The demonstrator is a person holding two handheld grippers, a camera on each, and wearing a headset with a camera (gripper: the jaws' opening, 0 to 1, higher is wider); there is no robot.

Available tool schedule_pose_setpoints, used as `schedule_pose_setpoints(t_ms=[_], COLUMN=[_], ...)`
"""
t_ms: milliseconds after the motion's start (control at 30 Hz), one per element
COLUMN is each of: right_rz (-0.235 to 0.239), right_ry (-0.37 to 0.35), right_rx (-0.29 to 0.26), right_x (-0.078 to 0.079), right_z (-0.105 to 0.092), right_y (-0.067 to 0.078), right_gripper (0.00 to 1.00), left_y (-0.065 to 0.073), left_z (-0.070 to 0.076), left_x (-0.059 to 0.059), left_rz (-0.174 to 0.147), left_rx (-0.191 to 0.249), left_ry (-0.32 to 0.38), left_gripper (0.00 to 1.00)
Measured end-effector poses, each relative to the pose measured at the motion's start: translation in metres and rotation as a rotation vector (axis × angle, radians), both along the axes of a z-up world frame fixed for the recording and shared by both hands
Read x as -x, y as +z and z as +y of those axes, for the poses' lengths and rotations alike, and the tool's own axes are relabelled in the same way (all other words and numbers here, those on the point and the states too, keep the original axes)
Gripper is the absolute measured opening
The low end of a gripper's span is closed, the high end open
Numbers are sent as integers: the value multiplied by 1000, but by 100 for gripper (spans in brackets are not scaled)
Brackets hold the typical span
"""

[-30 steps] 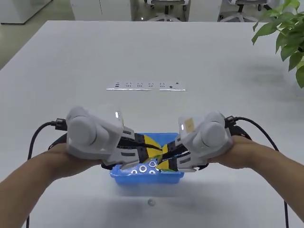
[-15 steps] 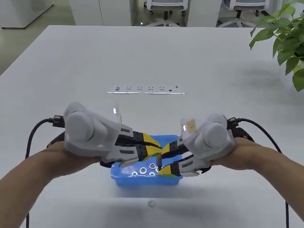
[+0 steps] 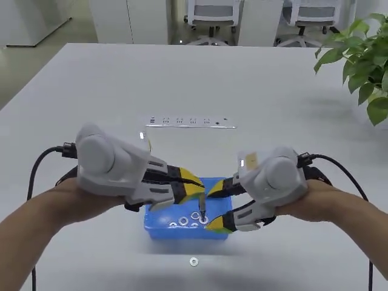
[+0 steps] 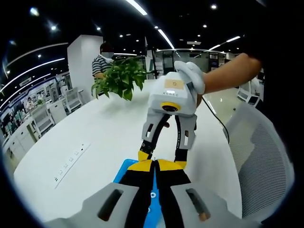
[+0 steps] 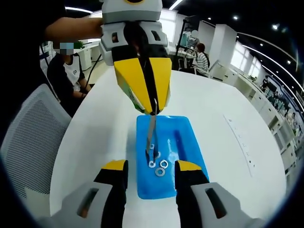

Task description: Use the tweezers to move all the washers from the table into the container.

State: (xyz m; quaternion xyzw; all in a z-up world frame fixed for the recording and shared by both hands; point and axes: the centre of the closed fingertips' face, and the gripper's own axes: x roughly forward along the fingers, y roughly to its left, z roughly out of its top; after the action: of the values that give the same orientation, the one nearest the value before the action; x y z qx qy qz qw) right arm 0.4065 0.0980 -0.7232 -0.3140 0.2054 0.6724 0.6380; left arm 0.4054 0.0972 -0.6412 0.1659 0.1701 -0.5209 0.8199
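Head view, looking down on a smooth, matte white table. Low at centre, a shallow rectangular container of glossy blue plastic with rounded corners. On its floor, several flat, silvery, ring-shaped washers, clustered close together. At 6 o'clock from the container, just off its rim, a loose washer lying flat on the bare tabletop.

From 9 o'clock, the left gripper: bulbous white shell, black arms, yellow-capped jaws pressed together on slim metal tweezers angled down into the container. From 3 o'clock, the right gripper, same build, jaws spread wide with nothing between them, poised over the container's right end.

Seen in the right gripper view: thin paired tweezer prongs ending at a washer in the cluster. Pinched or merely touched, cannot tell.

At 12 o'clock beyond the container, a long, flat white power strip. At 2 o'clock, a leafy green plant.
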Motion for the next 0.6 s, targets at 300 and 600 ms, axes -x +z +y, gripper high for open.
schedule_pose_setpoints(t_ms=[300, 600], right_rz=[12, 35], right_ry=[-43, -80], right_rx=[-22, -47], right_x=[7, 13], right_z=[-5, -7], right_y=[6, 9], right_gripper=[53, 70], left_y=[9, 12], left_z=[5, 7], left_x=[12, 23], left_rz=[-1, 8], left_rx=[4, 4], left_ry=[7, 4], left_gripper=[5, 5])
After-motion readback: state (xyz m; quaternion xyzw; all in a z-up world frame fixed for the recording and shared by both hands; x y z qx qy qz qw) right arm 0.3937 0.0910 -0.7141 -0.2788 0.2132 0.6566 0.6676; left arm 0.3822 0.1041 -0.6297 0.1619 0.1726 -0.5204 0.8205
